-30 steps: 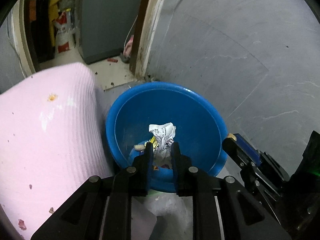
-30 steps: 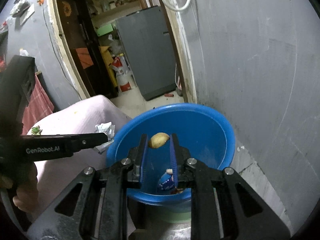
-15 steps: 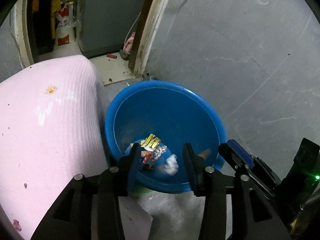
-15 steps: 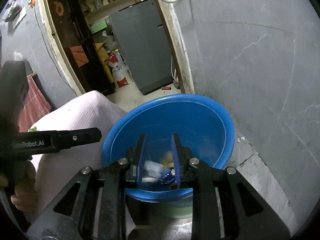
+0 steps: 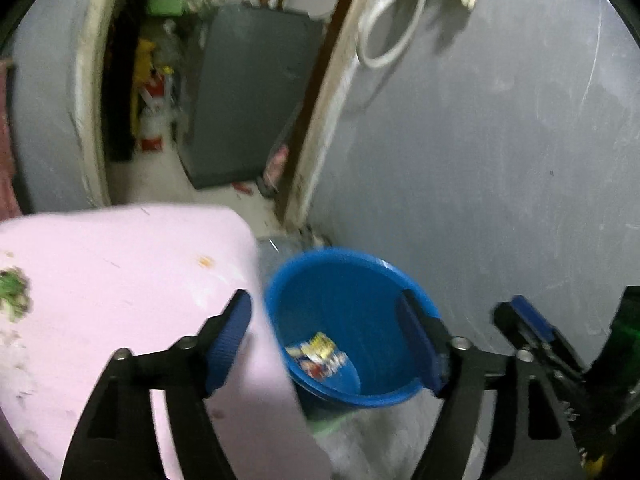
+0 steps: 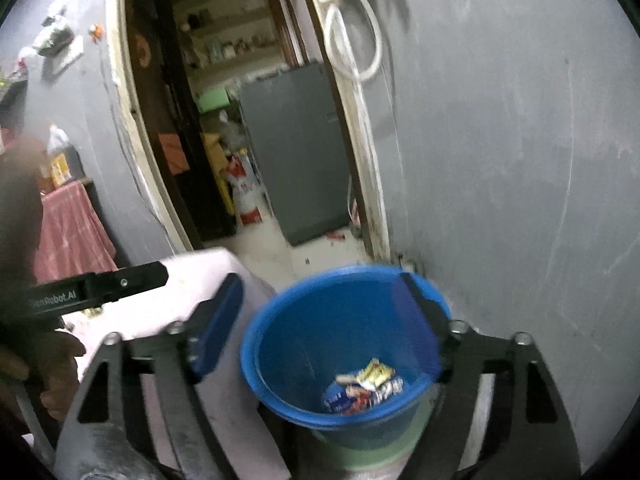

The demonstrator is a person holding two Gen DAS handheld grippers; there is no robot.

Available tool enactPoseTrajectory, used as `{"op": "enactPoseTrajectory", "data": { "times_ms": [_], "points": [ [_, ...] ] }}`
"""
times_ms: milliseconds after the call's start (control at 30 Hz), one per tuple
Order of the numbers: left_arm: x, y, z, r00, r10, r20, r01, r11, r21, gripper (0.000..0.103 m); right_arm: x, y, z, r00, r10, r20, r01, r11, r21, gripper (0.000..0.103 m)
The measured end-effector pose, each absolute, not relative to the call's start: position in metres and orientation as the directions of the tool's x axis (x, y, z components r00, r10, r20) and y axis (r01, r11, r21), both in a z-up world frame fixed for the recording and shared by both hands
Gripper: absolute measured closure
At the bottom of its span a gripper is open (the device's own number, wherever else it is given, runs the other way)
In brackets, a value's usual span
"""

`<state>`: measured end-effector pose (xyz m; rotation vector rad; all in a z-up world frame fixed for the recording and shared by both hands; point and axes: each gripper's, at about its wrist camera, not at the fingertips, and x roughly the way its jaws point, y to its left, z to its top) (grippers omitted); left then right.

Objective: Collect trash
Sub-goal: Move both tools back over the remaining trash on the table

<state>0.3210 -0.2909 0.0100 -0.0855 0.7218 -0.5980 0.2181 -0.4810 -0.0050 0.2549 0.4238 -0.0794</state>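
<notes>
Both claws are above the blue bin (image 5: 352, 320), jaws opening, nothing between them. Left gripper (image 5: 324, 340) spread wide with bare pads; right gripper (image 6: 320, 324) the same. Trash: wrappers (image 6: 366, 386) lie at the bin bottom, around 6 o'clock in the right view. The bin stands by the grey wall (image 5: 500, 160), just right of the pink cloth (image 5: 120, 300).

Progress: some trash is in. Left to do: green scrap (image 5: 12, 292) at 9 o'clock on the cloth, an orange speck (image 5: 205, 261) near 10, and small crumbs that are too blurred to identify.
</notes>
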Motion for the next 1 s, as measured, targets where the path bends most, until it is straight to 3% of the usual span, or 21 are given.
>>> {"op": "enactPoseTrajectory", "data": {
  "times_ms": [33, 100, 167, 667, 1000],
  "points": [
    [0.319, -0.283, 0.018, 0.614, -0.538, -0.578, 0.48, 0.835, -0.268, 0.026, 0.216, -0.476, 0.003, 0.919, -0.018, -0.395, 0.116, 0.967, 0.225, 0.015],
    [0.314, -0.267, 0.03, 0.655, -0.525, -0.544, 0.467, 0.846, -0.256, 0.012, 0.212, -0.468, 0.015, 0.931, -0.016, -0.364, 0.102, 0.971, 0.217, 0.008],
    [0.307, -0.249, 0.045, 0.71, -0.497, -0.499, 0.442, 0.866, -0.235, 0.008, 0.208, -0.458, 0.028, 0.942, -0.016, -0.335, 0.09, 0.974, 0.206, 0.001],
    [0.237, -0.126, 0.109, 0.904, -0.323, -0.28, 0.294, 0.945, -0.142, 0.002, 0.197, -0.355, 0.09, 0.985, 0.107, -0.139, -0.091, 0.989, 0.117, 0.0],
    [0.227, -0.052, 0.106, 0.959, -0.173, -0.226, 0.16, 0.984, -0.074, 0.002, 0.213, -0.285, 0.096, 0.972, 0.214, -0.098, -0.206, 0.975, 0.087, 0.0]
  ]
}}
